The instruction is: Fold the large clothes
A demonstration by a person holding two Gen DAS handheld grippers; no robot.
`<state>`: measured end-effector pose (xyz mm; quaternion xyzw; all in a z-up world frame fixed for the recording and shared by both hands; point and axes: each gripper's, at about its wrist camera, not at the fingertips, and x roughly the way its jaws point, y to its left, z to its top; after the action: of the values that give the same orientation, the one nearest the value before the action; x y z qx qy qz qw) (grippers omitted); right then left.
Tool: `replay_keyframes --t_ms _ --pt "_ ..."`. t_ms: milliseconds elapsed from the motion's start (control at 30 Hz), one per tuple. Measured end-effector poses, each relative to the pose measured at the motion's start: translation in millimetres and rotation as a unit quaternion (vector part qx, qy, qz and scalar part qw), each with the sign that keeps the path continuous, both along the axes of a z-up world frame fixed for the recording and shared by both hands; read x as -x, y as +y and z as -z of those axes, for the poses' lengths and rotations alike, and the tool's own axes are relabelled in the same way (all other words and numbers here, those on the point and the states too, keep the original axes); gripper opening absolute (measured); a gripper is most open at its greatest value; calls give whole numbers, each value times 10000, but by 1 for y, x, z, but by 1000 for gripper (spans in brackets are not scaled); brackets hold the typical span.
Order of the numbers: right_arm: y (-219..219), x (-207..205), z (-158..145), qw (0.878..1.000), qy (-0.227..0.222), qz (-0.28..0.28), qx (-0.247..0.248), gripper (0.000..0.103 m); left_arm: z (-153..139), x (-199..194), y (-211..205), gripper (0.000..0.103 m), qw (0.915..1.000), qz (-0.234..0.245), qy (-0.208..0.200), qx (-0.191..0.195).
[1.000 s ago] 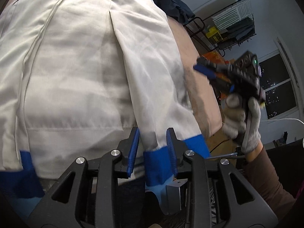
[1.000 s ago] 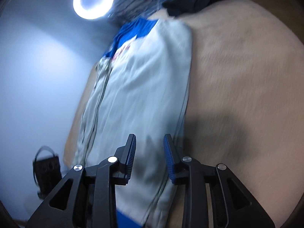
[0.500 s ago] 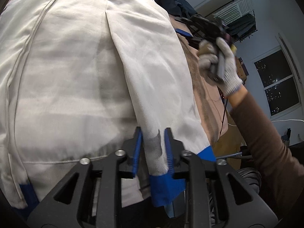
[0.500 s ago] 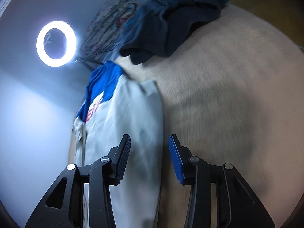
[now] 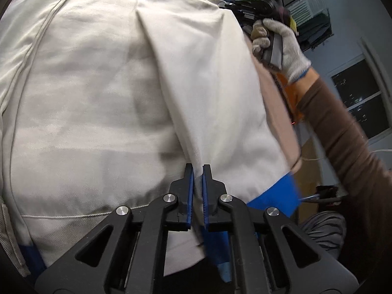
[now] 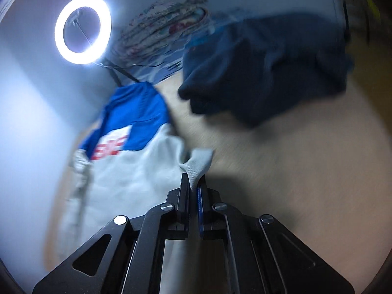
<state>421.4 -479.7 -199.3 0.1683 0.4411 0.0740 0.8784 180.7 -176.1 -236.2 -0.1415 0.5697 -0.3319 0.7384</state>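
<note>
Left wrist view: we see the left gripper point(image 5: 198, 171) jaws clamped on the white jacket's point(image 5: 98, 98) sleeve fold; right gripper point(image 6: 193, 183) jaws pinch its shoulder corner near the dark garment point(image 6: 264, 66).

A ring light point(image 6: 82, 29) glared bright in the right wrist view, which was motion-blurred; both fisheye views darkened toward bent edges.

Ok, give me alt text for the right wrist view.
The right hand-held gripper is shut on a corner of the white and blue jacket lying on a tan surface. Beyond lie a dark blue garment and a glowing ring light.
</note>
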Motion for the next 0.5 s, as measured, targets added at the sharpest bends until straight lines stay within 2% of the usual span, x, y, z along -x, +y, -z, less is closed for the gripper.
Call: replay_keyframes --t_ms 67,133,233,400,500 --pt "7 -3 9 9992 241 -154 269 4 0 2 0 4 10000 10 -1 -4" --pt "12 1 7 9977 343 -136 576 11 -5 4 2 4 10000 26 -59 11" --pt "22 22 -8 9943 208 -275 1012 11 -10 4 1 4 9999 14 -127 34" --pt "35 88 -28 9969 190 -625 437 12 -19 4 6 5 9999 -7 -75 119" --pt "40 148 -26 9960 383 -804 -5 12 -27 9 11 19 9998 -23 -165 89"
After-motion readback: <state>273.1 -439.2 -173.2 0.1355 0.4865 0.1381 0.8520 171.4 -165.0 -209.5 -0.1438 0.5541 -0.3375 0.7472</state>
